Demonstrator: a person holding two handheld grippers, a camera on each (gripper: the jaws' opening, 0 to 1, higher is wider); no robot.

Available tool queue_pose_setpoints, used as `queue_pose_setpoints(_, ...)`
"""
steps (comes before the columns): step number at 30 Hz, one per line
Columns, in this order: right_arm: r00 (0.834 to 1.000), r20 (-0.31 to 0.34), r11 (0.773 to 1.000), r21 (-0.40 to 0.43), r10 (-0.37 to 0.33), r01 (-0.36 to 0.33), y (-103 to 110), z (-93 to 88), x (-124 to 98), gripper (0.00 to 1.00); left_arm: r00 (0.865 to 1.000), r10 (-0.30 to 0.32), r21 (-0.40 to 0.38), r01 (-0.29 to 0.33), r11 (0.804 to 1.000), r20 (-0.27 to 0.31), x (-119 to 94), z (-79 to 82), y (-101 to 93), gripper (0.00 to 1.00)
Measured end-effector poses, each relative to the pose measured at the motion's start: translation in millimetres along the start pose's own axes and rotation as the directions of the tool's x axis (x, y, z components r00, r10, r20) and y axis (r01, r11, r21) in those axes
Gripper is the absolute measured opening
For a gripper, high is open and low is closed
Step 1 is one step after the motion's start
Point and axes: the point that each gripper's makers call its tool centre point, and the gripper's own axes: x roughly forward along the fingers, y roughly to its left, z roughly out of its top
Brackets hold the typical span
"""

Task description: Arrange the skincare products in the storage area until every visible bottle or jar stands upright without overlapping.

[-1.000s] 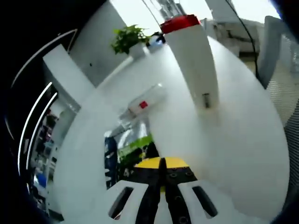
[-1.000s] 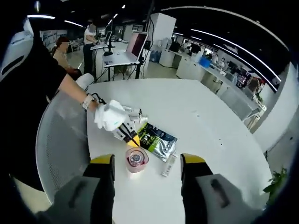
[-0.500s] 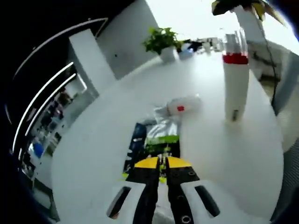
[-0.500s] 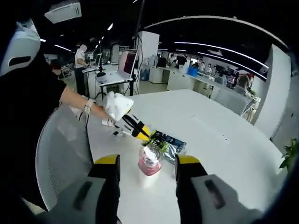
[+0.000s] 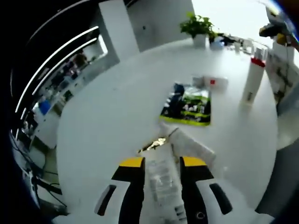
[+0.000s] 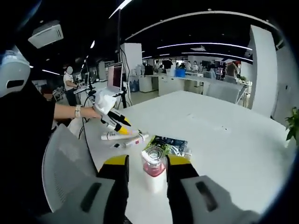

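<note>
A tall white bottle [image 5: 252, 79] with a red band and clear cap stands upright on the round white table [image 5: 107, 112]. My right gripper [image 6: 148, 161] hovers over that bottle [image 6: 153, 169], open, a jaw on each side of the cap without touching. A green and black sachet [image 5: 187, 105] lies flat mid-table, with a small white bottle [image 5: 212, 83] lying beside it. My left gripper [image 5: 162, 162] is open, and a white tube [image 5: 161, 182] lies between its jaws. A second tube [image 5: 191, 145] lies just ahead. In the right gripper view a gloved hand holds the left gripper [image 6: 117, 124] over both tubes [image 6: 112, 136].
A potted plant [image 5: 198, 25] stands at the far table edge. A grey mesh chair [image 6: 65, 158] sits at the near edge, by the person's arm [image 6: 70, 112]. A laptop on a stand [image 6: 114, 77] and office desks lie beyond the table.
My left gripper has drawn back from the sachet to the tubes and opened from shut. My right gripper's jaws have narrowed around the upright bottle.
</note>
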Motion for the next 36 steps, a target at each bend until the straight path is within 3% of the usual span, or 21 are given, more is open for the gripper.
queue_pose_setpoints(3, 1.0, 0.027, 1.0, 0.014, 0.007, -0.008, 4.0, 3.4, -0.8, 0.31, 0.994, -0.035, -0.046, 0.03, 0.998, -0.102, 4.0, -24.8, -8.8, 0.35)
queue_pose_setpoints(6, 0.999, 0.035, 1.0, 0.009, 0.004, -0.004, 8.3, 4.7, -2.8, 0.33, 0.991, -0.007, -0.037, 0.002, 0.999, -0.135, 10.0, -35.9, -5.5, 0.35)
queue_pose_setpoints(9, 0.999, 0.041, 1.0, 0.019, 0.001, -0.002, 12.3, 4.6, -5.9, 0.34, 0.988, -0.012, -0.076, 0.0, 0.997, -0.157, 14.9, -42.3, -5.5, 0.35)
queue_pose_setpoints(10, 0.999, 0.042, 1.0, 0.016, -0.004, 0.003, 13.1, 4.1, -7.0, 0.34, 0.991, -0.025, -0.099, 0.012, 0.995, -0.131, 15.4, -37.6, -6.5, 0.33)
queue_pose_setpoints(13, 0.997, 0.08, 0.999, 0.053, -0.007, 0.003, 17.5, 6.9, -11.2, 0.33, 0.989, -0.036, -0.104, 0.021, 0.994, -0.145, 16.6, -37.5, -3.7, 0.33)
queue_pose_setpoints(15, 0.995, 0.098, 0.997, 0.083, -0.011, 0.003, 20.7, 6.9, -13.0, 0.33, 0.986, -0.063, -0.161, 0.038, 0.986, -0.152, 17.8, -38.7, -4.9, 0.33)
queue_pose_setpoints(24, 0.993, 0.113, 0.989, 0.144, -0.036, 0.02, 37.1, 3.1, -18.8, 0.33, 0.988, -0.094, -0.217, 0.065, 0.974, -0.126, 19.0, -40.3, -2.8, 0.32)
queue_pose_setpoints(28, 0.99, 0.13, 0.987, 0.161, -0.047, 0.026, 46.4, 7.5, -18.6, 0.33, 0.992, -0.089, -0.232, 0.066, 0.971, -0.094, 18.3, -40.9, -3.0, 0.31)
queue_pose_setpoints(36, 0.994, 0.108, 0.968, 0.253, -0.028, 0.0, 63.3, -6.6, -3.2, 0.35, 0.996, -0.078, -0.268, 0.063, 0.961, -0.045, 18.8, -39.5, 0.0, 0.28)
